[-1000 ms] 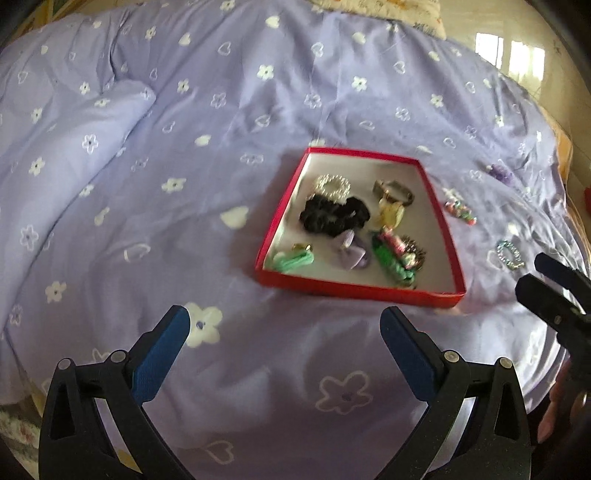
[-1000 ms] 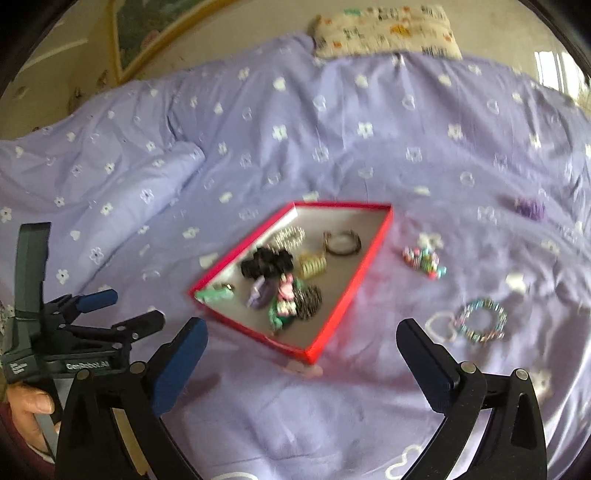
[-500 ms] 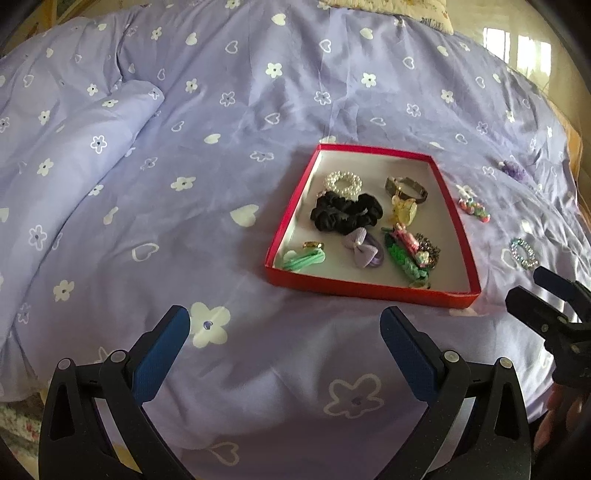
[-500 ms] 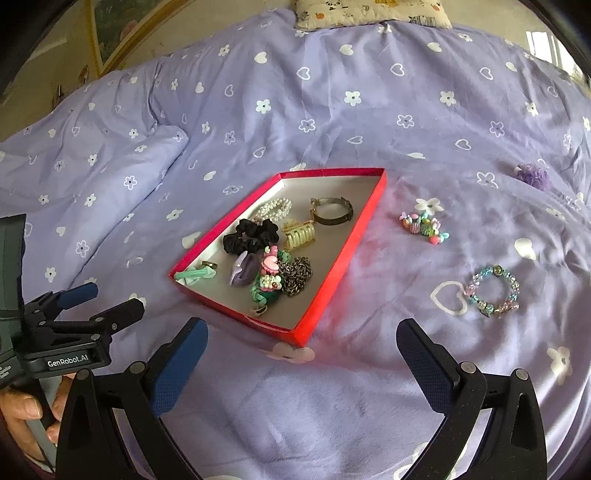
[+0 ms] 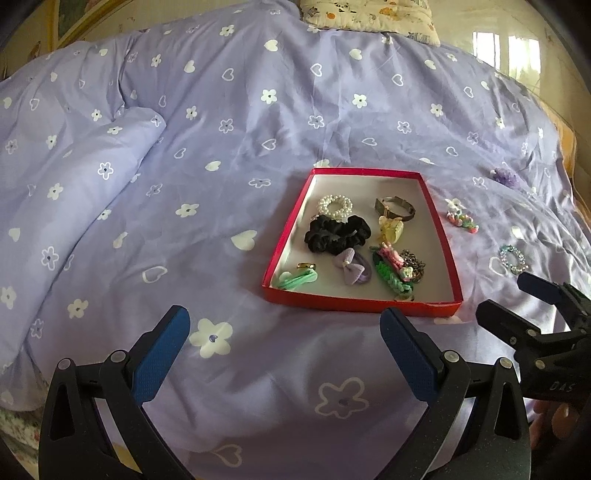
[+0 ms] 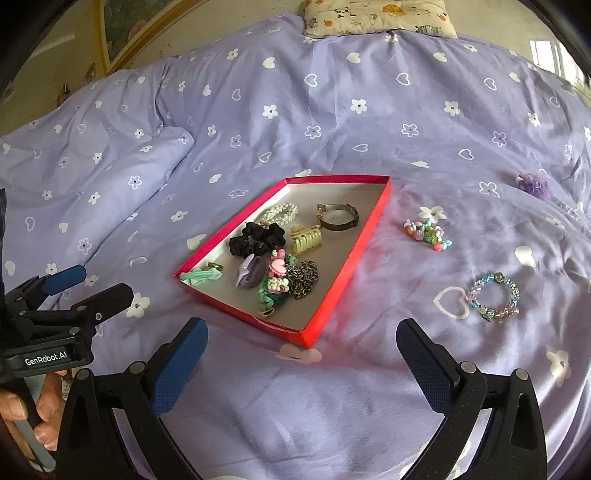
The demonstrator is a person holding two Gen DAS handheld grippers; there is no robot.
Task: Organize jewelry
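Note:
A shallow red tray (image 5: 284, 236) (image 6: 362, 243) lies on the purple bedspread and holds several pieces: a pearl bracelet (image 5: 335, 204), a black scrunchie (image 5: 337, 233), a watch (image 5: 394, 208) and a dark chain (image 6: 303, 278). Right of the tray on the cover lie a colourful charm bracelet (image 6: 428, 230), a pastel bead bracelet (image 6: 494, 301) and a purple scrunchie (image 6: 533, 184). My left gripper (image 5: 284, 354) is open and empty, near the tray's front edge. My right gripper (image 6: 301, 363) is open and empty, in front of the tray's near corner.
The bedspread (image 5: 221, 110) bulges in a thick fold (image 5: 74, 192) at the left. A patterned pillow (image 6: 376, 16) lies at the far end. Each gripper shows in the other's view, the right one (image 5: 532, 314) and the left one (image 6: 70, 295).
Both views have tilted up and drawn back a little, so the tray sits lower in frame and the pillow shows. Both grippers stay open. No item has moved.

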